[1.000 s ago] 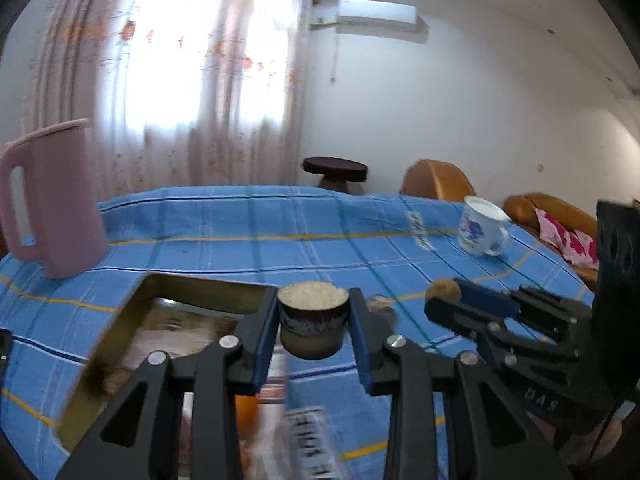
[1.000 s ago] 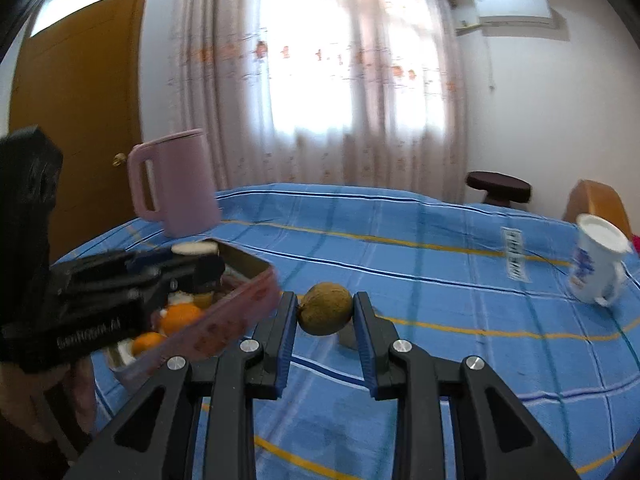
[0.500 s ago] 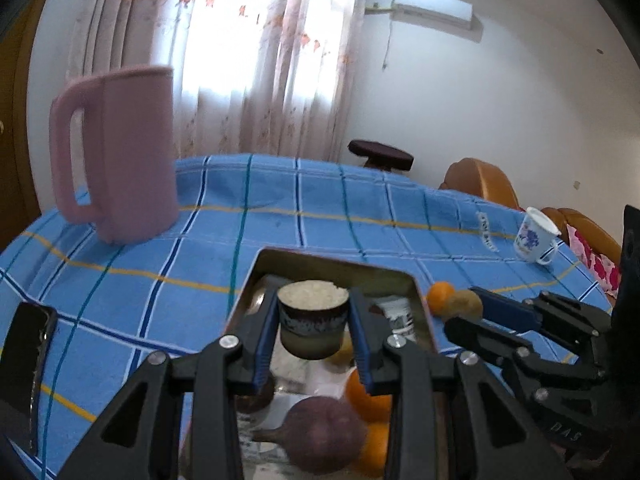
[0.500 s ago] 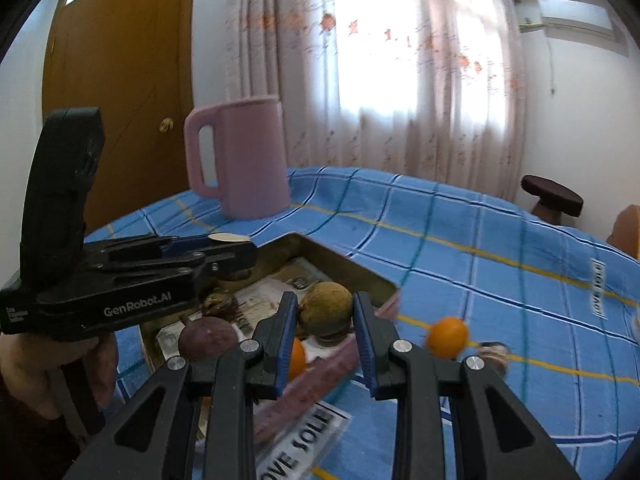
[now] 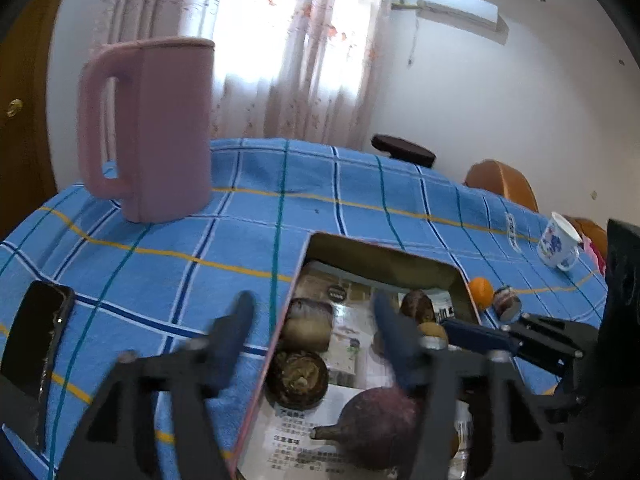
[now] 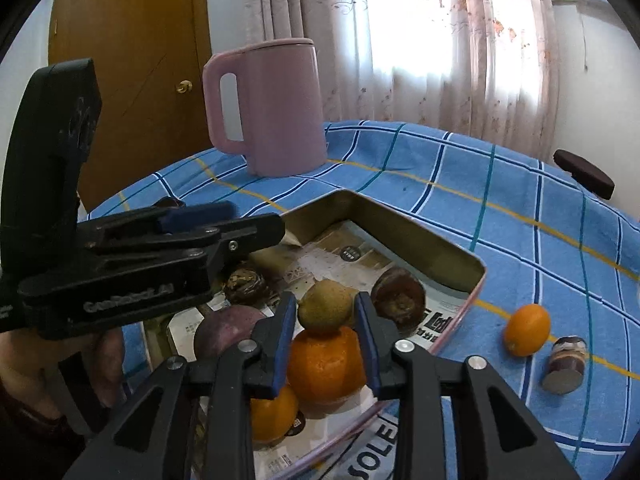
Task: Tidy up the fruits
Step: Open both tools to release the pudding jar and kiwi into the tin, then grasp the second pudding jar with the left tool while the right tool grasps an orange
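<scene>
My right gripper [image 6: 325, 318] hangs over the open metal tin [image 6: 420, 232], its jaws opening. A green-brown fruit [image 6: 324, 306] sits between the pads, resting on an orange [image 6: 324, 364] in the tin. My left gripper [image 5: 314, 304] is blurred, its jaws opening wide above the tin's left wall [image 5: 280, 328], with nothing between them. Below it in the tin lie a brown cup-shaped piece [image 5: 310, 326], a dark round fruit [image 5: 298, 378] and a purple fruit [image 5: 376, 428]. A small orange [image 6: 526, 330] and a little jar [image 6: 564, 364] lie on the cloth to the right of the tin.
A tall pink jug [image 5: 160, 128] stands behind the tin on the blue checked tablecloth [image 5: 240, 240]. A black phone [image 5: 36, 352] lies at the left edge. A white patterned mug [image 5: 558, 246] stands far right. A person's hand [image 6: 104, 356] holds the left gripper's handle.
Both grippers moved from the right of the table over the tin. The left jaws spread and the brown cup-shaped piece left them. The right jaws parted slightly around the fruit.
</scene>
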Demonstrator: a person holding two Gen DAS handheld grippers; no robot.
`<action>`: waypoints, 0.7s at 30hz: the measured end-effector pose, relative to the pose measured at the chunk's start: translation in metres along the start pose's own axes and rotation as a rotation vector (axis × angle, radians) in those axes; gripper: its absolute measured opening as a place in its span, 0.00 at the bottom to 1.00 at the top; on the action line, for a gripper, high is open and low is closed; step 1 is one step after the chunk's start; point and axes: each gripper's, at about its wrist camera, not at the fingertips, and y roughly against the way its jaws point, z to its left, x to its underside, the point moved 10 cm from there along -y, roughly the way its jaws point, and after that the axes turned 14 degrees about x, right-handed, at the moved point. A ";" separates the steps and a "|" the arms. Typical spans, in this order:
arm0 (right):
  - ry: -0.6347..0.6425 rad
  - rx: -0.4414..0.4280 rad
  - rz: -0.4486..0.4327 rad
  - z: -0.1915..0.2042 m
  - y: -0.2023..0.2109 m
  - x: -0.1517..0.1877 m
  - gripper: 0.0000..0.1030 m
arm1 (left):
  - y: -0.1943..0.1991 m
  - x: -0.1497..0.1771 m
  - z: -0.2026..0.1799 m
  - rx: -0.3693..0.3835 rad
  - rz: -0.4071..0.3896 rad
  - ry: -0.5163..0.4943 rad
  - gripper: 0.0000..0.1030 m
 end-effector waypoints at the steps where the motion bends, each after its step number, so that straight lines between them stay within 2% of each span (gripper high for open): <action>1: -0.001 0.013 -0.009 -0.005 0.004 -0.001 0.40 | 0.003 -0.001 -0.001 0.000 -0.011 0.001 0.74; 4: -0.002 0.046 -0.026 -0.025 0.015 -0.003 0.40 | 0.005 -0.003 -0.011 0.019 -0.021 -0.004 0.75; 6: -0.003 0.106 -0.027 -0.047 0.018 -0.004 0.40 | 0.006 -0.006 -0.016 0.015 -0.033 -0.014 0.84; 8: -0.019 0.171 -0.015 -0.074 0.018 -0.002 0.40 | 0.005 -0.007 -0.023 0.023 -0.041 -0.013 0.88; 12: -0.027 0.250 0.037 -0.115 0.007 0.005 0.40 | -0.004 -0.010 -0.037 0.040 -0.031 -0.029 0.89; 21: 0.022 0.258 0.131 -0.122 -0.028 0.012 0.40 | -0.014 -0.018 -0.049 0.035 -0.015 -0.050 0.92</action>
